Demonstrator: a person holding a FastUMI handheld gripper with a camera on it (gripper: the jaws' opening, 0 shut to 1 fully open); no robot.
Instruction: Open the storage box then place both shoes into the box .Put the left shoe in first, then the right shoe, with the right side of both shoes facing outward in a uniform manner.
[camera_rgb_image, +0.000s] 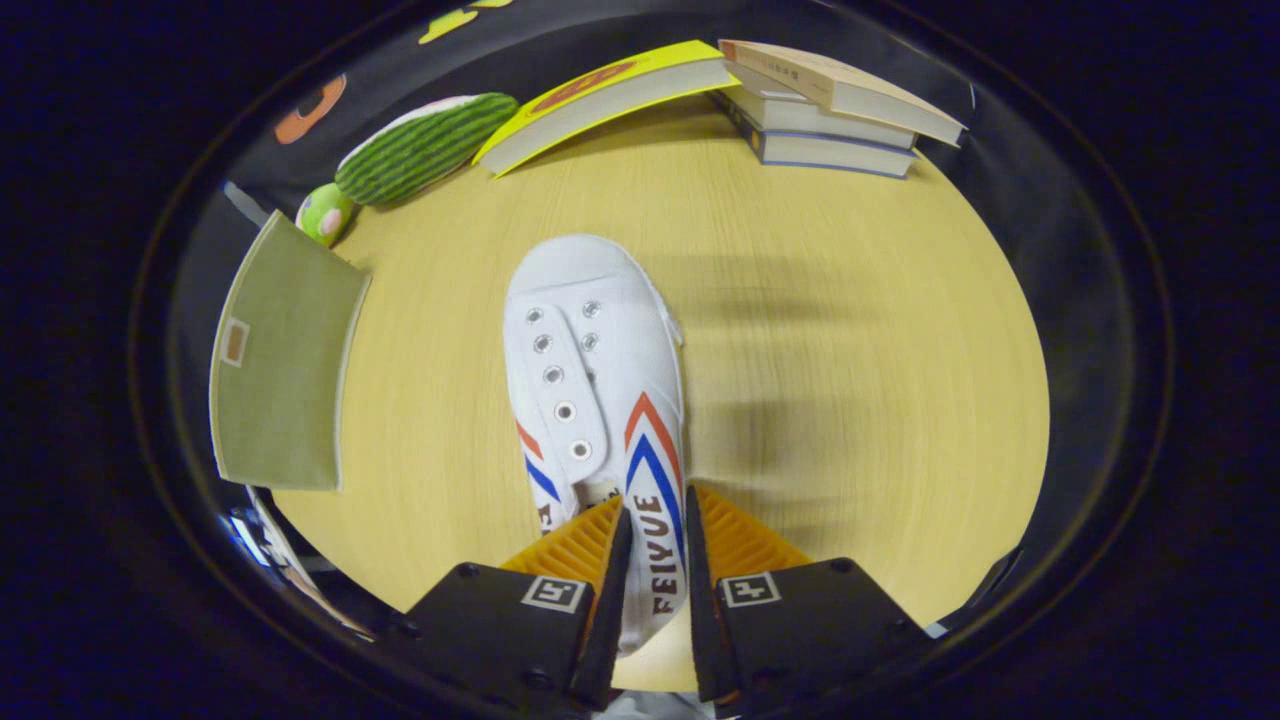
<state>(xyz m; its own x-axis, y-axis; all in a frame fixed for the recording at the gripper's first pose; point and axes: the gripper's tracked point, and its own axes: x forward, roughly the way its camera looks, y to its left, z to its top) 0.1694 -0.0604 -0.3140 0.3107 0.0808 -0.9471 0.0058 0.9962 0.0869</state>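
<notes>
A white canvas shoe with red and blue chevrons on its side points away from me, toe toward the far books. My gripper is shut on the shoe's side wall near the heel, one finger inside the opening and one outside. Shadows on the wooden table lie to the right of the shoe, so it seems to hang above the table. The olive fabric storage box stands to the left of the shoe, with a flat face and a small label toward me. I cannot tell whether it is open.
A stack of books lies at the table's far side. A yellow book leans on that stack. A green striped plush and a small green toy sit beyond the box.
</notes>
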